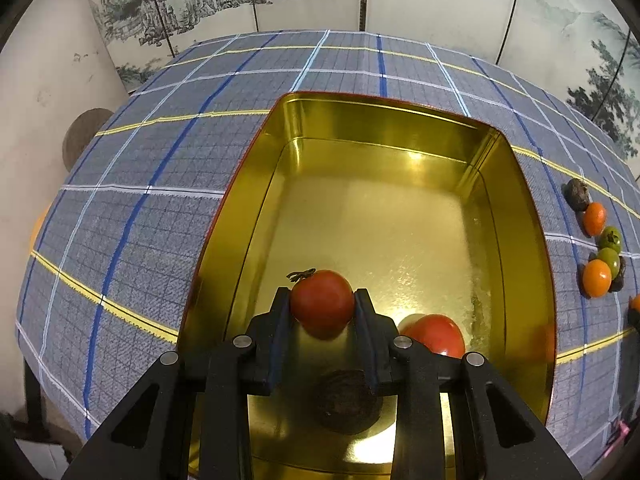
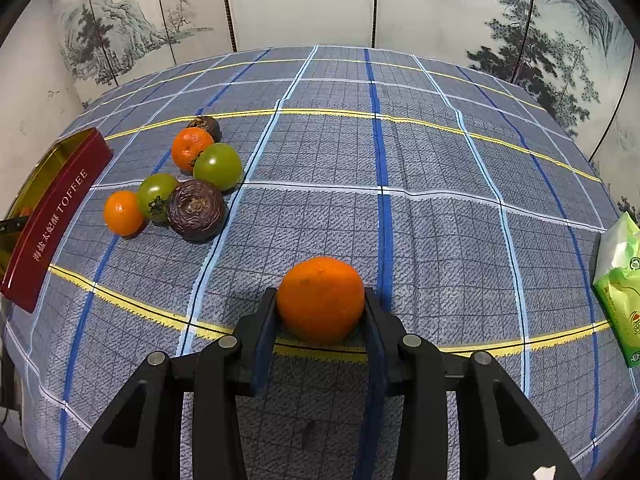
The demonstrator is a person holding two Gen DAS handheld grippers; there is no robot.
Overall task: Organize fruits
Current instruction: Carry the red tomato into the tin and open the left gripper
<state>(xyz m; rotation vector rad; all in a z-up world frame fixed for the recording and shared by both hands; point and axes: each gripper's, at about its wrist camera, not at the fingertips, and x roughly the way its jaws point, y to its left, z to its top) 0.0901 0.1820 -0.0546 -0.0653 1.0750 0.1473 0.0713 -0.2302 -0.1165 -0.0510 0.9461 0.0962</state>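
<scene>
**Both grippers loaded over the checked bench**

The left hand-held gripper (image 1: 322, 304) has its pads clamped on a red tomato (image 1: 322, 302) inside the gold-lined tin (image 1: 520, 216). Another red tomato (image 1: 434, 336) and a dark wrinkled fruit (image 1: 344, 404) lie on the tin's floor beneath it. The right hand-held gripper (image 2: 320, 304) grips an orange (image 2: 320, 298) over the blue plaid bench (image 2: 440, 220). To the left, beside the tin's red wall, sits a cluster of oranges (image 2: 191, 148), green tomatoes (image 2: 218, 166) and wrinkled purple fruits (image 2: 196, 210).
</scene>
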